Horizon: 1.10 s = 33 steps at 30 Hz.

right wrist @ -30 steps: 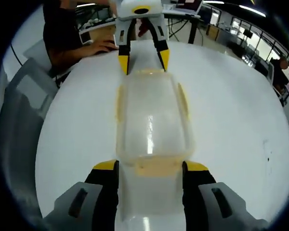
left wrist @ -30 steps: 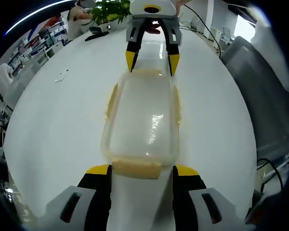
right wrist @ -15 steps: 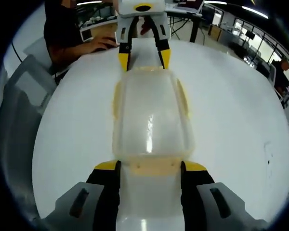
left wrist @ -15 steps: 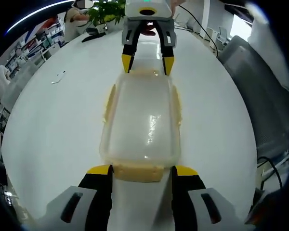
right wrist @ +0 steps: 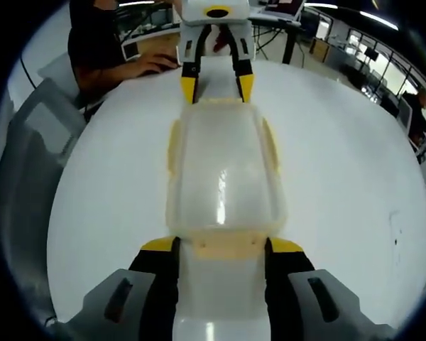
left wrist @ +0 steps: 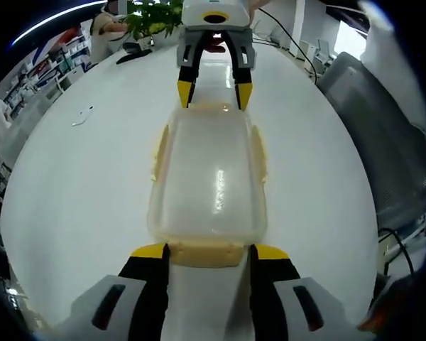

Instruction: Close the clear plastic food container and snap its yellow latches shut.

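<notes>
Sitting: the clear container (left wrist: 207,174) lies lid-up on the round white table (left wrist: 78,185), lengthwise between the two grippers; its lid looks seated on the box
Container in right gripper view: the same container (right wrist: 224,174) runs from that view's own jaws up to the other gripper at the far end
Latches: a yellow latch (left wrist: 202,253) shows at the near short end in the left gripper view, lying between the jaw tips; more yellow strips run along both long sides (left wrist: 158,148); whether any is snapped down, I cannot tell
Left gripper (left wrist: 207,251): jaws spread wide, one yellow tip on each side of the near end latch, just beside the container's corners; nothing is clamped
Right gripper (right wrist: 223,244): jaws spread about as wide, tips bracketing the opposite end latch (right wrist: 224,246); nothing clamped
Far ends: in the left gripper view the right gripper (left wrist: 207,91) stands at the container's far end; in the right gripper view the left gripper (right wrist: 216,87) does likewise
Surroundings: a potted plant (left wrist: 156,13) beyond the table; a grey chair (right wrist: 39,135) beside it; a person's hand (right wrist: 150,66) rests on the table edge
</notes>
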Available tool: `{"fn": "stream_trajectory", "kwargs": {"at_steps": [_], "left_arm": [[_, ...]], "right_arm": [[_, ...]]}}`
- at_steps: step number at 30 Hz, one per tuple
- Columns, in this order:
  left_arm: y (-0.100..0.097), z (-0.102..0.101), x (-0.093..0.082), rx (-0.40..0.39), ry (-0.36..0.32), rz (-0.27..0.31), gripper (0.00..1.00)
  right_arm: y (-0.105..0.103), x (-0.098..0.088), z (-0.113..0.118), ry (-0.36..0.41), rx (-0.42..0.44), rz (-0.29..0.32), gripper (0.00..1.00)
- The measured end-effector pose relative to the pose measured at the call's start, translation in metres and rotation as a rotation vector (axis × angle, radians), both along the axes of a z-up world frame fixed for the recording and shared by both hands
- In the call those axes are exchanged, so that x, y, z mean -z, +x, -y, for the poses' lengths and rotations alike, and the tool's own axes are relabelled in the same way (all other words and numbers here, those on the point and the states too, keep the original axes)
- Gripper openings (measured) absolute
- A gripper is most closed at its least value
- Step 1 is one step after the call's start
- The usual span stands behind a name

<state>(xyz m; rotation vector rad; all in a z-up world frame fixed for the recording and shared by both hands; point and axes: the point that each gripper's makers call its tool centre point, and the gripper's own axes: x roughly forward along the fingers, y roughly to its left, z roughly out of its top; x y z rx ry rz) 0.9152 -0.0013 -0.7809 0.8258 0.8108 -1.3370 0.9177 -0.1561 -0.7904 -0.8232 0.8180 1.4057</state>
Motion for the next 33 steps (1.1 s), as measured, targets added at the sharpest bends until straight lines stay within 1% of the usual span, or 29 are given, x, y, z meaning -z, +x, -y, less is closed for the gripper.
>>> {"fn": "stream_trajectory", "kwargs": {"at_steps": [5, 7, 11, 20, 24, 29, 33], "left_arm": [[-0.0003, 0.0001, -0.0001, 0.013, 0.003, 0.002, 0.38], [-0.0003, -0.0005, -0.0002, 0.016, 0.006, 0.002, 0.35], [-0.0005, 0.0001, -0.0012, 0.031, 0.009, 0.01, 0.34], [-0.0012, -0.0004, -0.0014, 0.03, 0.013, -0.003, 0.34], [-0.0013, 0.0006, -0.0014, 0.038, 0.042, -0.002, 0.33], [-0.0001, 0.0011, -0.0003, 0.031, 0.115, -0.009, 0.33], [0.0006, -0.0004, 0.0001, 0.019, 0.129, -0.014, 0.32]], "right_arm": [[-0.0006, 0.0008, 0.001, -0.001, -0.005, 0.001, 0.44], [-0.0012, 0.001, 0.0018, -0.003, -0.009, 0.0, 0.43], [-0.0014, 0.0017, 0.0016, -0.001, -0.012, 0.001, 0.39], [-0.0006, 0.0033, 0.0009, 0.001, -0.012, 0.002, 0.38], [-0.0019, 0.0028, 0.0003, -0.023, -0.012, 0.003, 0.37], [-0.003, 0.0021, 0.0003, -0.055, -0.011, 0.003, 0.37], [-0.0036, 0.0014, 0.0007, -0.069, -0.008, 0.003, 0.36]]}}
